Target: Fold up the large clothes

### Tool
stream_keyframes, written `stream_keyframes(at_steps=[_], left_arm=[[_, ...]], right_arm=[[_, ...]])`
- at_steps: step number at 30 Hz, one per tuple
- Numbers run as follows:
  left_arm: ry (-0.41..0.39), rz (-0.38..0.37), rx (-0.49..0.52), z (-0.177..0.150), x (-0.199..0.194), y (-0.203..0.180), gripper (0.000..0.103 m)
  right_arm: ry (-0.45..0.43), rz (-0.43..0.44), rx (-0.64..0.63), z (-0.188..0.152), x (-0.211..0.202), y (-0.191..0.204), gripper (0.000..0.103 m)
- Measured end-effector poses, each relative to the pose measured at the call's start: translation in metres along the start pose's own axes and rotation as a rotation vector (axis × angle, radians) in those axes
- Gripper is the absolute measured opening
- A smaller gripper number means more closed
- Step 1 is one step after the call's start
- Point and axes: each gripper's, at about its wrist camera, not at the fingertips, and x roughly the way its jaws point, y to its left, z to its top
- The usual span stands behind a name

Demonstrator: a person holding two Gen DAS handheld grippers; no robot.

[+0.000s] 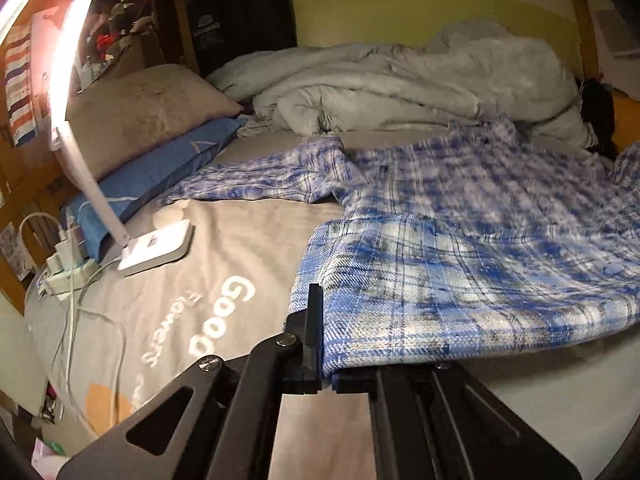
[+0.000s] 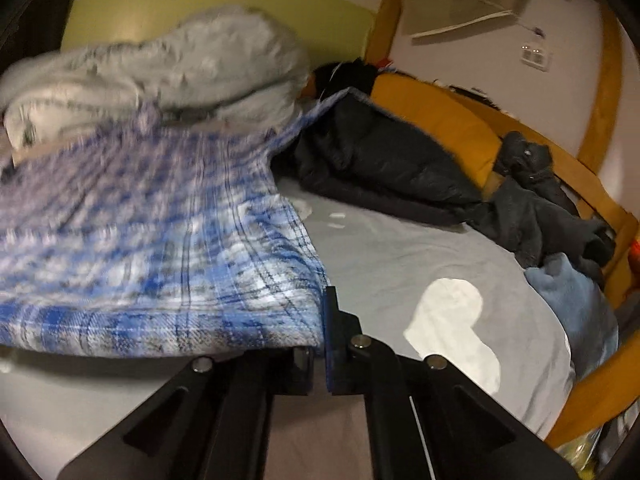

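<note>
A blue and white plaid shirt [image 1: 460, 208] lies spread over the grey bed sheet [image 1: 224, 240], one sleeve stretched out to the left. My left gripper [image 1: 322, 344] is shut on the shirt's near left hem corner and lifts it off the sheet. In the right wrist view the same shirt [image 2: 152, 240] fills the left half, blurred by motion. My right gripper [image 2: 320, 328] is shut on the shirt's near right hem corner, also lifted above the sheet [image 2: 400, 248].
A white desk lamp [image 1: 156, 246] and a power strip with cables [image 1: 68, 268] sit at the left. Pillows [image 1: 148, 120] and a bunched grey duvet [image 1: 420, 80] lie behind. Dark clothes [image 2: 400, 160] and a wooden bed rail [image 2: 600, 208] are at the right.
</note>
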Motion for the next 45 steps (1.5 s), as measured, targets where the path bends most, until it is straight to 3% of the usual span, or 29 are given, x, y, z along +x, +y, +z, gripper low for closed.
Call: stream_keyframes(at_steps=[9, 15, 20, 24, 26, 32, 45], left_arm=[[-0.004, -0.046, -0.082, -0.047, -0.083, 0.049, 0.003], [0.059, -0.043, -0.055, -0.069, -0.094, 0.057, 0.003], [0.07, -0.019, -0.004, -0.052, -0.08, 0.051, 0.003], [0.095, -0.041, 0.019, -0.019, -0.066, 0.044, 0.003], [0.081, -0.003, 0.078, 0.0, -0.055, 0.036, 0.003], [0.163, 0.016, 0.169, 0.041, -0.002, 0.015, 0.004], [0.256, 0.082, 0.214, 0.04, 0.073, -0.008, 0.006]], right_arm=[[-0.054, 0.035, 0.063, -0.053, -0.081, -0.032, 0.002], [0.01, 0.063, 0.059, -0.082, -0.103, -0.039, 0.002], [0.042, 0.056, 0.004, -0.075, -0.1, -0.036, 0.002], [0.033, 0.072, -0.002, -0.045, -0.087, -0.029, 0.002], [0.03, 0.072, -0.02, -0.029, -0.078, -0.021, 0.002], [0.054, 0.054, -0.072, 0.014, -0.04, 0.007, 0.002], [0.152, 0.029, -0.148, 0.03, 0.034, 0.045, 0.002]])
